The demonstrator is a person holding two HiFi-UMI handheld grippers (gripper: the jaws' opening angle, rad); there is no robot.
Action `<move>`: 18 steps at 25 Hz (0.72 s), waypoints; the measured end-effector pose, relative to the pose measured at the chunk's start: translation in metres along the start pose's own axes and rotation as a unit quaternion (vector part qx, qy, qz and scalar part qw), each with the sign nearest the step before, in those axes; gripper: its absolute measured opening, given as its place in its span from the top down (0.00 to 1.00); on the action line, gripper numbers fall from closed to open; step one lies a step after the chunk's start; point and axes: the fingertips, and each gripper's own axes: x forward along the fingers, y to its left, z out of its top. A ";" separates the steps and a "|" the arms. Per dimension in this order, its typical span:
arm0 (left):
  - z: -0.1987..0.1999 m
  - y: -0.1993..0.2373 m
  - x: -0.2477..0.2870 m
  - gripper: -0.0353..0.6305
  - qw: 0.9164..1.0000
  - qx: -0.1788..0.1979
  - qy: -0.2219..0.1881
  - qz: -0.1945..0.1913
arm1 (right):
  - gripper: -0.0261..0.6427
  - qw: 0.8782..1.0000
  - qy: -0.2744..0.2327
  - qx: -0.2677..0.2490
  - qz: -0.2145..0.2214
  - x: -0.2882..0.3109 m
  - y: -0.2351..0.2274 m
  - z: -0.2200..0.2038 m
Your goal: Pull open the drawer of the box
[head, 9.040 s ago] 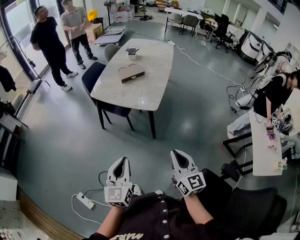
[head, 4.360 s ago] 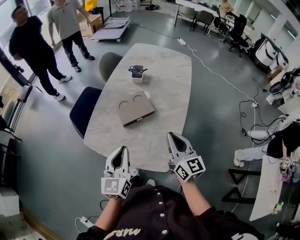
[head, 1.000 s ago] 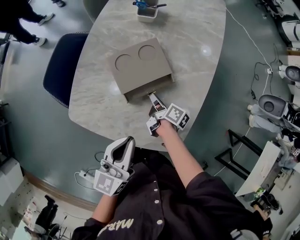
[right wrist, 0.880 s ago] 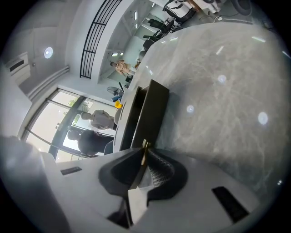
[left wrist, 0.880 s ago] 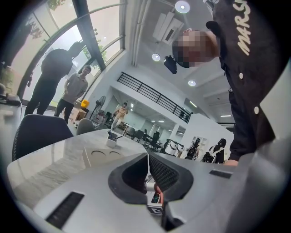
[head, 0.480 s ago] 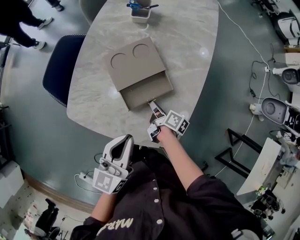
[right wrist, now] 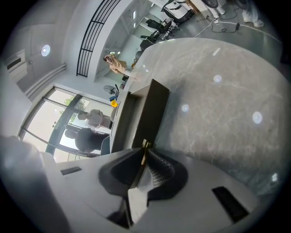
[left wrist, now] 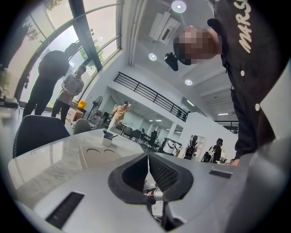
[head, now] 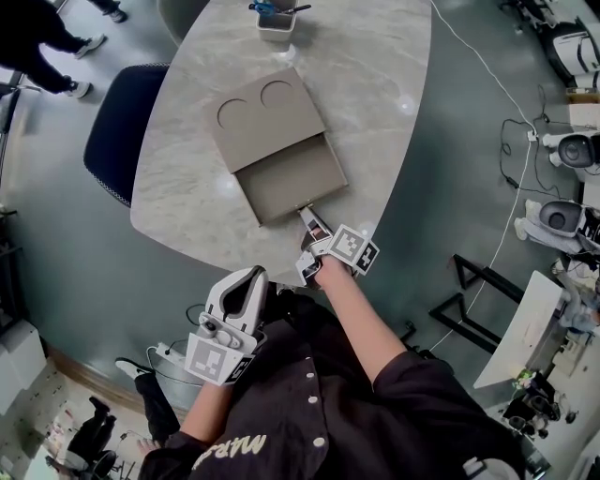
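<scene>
A flat tan box with two round recesses in its lid lies on the marble table. Its drawer stands pulled well out toward me, and its inside looks empty. My right gripper is at the drawer's front, shut on a thin pull tab at the middle of the drawer front. My left gripper hangs below the table's near edge by my body, away from the box. In the left gripper view the left gripper is shut on nothing.
A small white cup with pens stands at the table's far end. A dark blue chair is at the table's left side. Cables and a power strip lie on the floor. The drawer front is close to the table's near edge.
The drawer has slid further out of the box as my right gripper drew back toward the near table edge. The left gripper has barely moved.
</scene>
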 end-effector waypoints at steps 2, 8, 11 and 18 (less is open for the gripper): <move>-0.001 -0.004 -0.003 0.92 1.000 0.001 0.000 0.001 | 0.91 1.000 0.000 0.000 -0.003 -0.007 -0.004 -0.003; -0.005 -0.007 -0.005 0.92 1.000 0.002 -0.001 -0.002 | 0.91 1.000 0.000 0.000 -0.007 -0.015 -0.014 -0.007; -0.008 -0.010 -0.007 0.92 1.000 0.002 -0.001 -0.005 | 0.91 1.000 -0.001 0.001 -0.010 -0.017 -0.016 -0.008; -0.009 -0.011 -0.010 0.92 1.000 0.003 -0.004 -0.007 | 0.91 1.000 -0.001 0.004 -0.012 -0.020 -0.019 -0.012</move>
